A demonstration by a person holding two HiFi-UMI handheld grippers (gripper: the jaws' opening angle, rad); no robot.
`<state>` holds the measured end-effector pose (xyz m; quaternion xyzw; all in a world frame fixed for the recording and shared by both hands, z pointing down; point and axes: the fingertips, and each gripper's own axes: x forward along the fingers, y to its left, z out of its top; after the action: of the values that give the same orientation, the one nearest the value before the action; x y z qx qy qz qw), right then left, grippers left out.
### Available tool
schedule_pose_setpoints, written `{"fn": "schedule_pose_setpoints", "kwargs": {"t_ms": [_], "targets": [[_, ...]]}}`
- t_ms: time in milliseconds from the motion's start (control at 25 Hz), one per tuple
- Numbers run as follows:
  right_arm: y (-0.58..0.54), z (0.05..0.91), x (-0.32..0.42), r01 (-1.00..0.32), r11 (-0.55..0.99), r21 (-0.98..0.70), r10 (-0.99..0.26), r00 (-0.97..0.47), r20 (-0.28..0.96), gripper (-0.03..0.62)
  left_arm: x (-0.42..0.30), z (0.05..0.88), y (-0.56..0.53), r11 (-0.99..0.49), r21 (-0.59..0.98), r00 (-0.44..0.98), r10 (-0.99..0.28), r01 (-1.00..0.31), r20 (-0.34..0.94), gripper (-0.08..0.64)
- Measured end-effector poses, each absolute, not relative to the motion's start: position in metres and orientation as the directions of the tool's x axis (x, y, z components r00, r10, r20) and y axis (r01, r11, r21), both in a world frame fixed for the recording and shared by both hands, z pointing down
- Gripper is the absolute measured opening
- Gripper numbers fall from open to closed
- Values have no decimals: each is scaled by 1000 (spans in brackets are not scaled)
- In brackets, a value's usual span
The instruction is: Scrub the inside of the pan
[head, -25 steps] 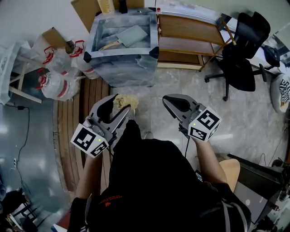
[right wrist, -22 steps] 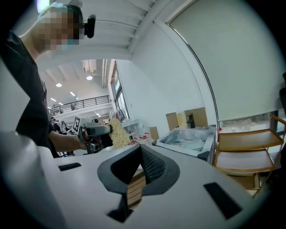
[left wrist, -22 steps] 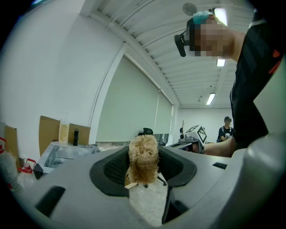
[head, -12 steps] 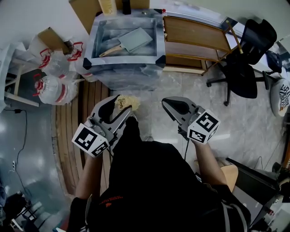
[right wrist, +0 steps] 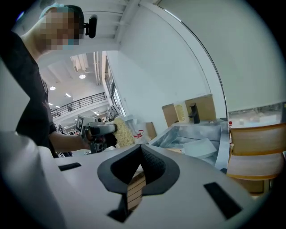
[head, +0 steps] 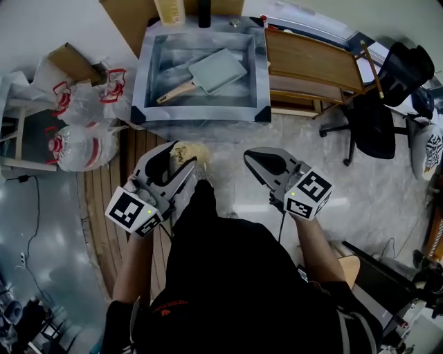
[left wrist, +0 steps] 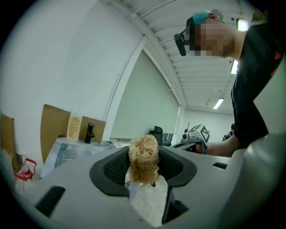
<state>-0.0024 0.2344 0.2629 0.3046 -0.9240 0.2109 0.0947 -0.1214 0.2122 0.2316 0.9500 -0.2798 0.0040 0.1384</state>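
A square grey pan (head: pixel 216 70) with a wooden handle (head: pixel 174 92) lies inside the metal sink (head: pixel 201 112) at the top of the head view. It also shows as a pale pan (right wrist: pixel 200 148) in the right gripper view. My left gripper (head: pixel 185 163) is held in front of the sink, well short of it, shut on a tan fibrous scrubber (head: pixel 189 153). The scrubber (left wrist: pixel 143 158) sits squeezed between the dark pads. My right gripper (head: pixel 257 163) hangs level with the left one, shut with nothing in it. Its jaws meet at the tips in the right gripper view.
Tied plastic bags (head: pixel 77 130) stand left of the sink. A wooden rack (head: pixel 315 63) adjoins its right side, with a black office chair (head: pixel 384 97) beyond. A bottle (head: pixel 169 8) and cardboard (head: pixel 123 19) stand behind the sink. Wooden slats (head: pixel 104 200) cover the floor at the left.
The view has closed in on the sink, which now shows from more directly above with the pan in full sight. Both grippers keep their pose and grip.
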Motion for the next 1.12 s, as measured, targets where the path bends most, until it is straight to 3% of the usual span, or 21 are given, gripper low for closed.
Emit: {"fn": "schedule_pose_setpoints", "kwargs": {"t_ms": [600,1120], "targets": [[91,262,-51,-671,659,-340,-570,-741,356,5,-174,242,61,-845,233,877,-466,-481,118,195],[46,254,-64,-684,649,-333,-583,-729,360,5,-183,240,16,-859,220,886,-449,-463,114,195]]}}
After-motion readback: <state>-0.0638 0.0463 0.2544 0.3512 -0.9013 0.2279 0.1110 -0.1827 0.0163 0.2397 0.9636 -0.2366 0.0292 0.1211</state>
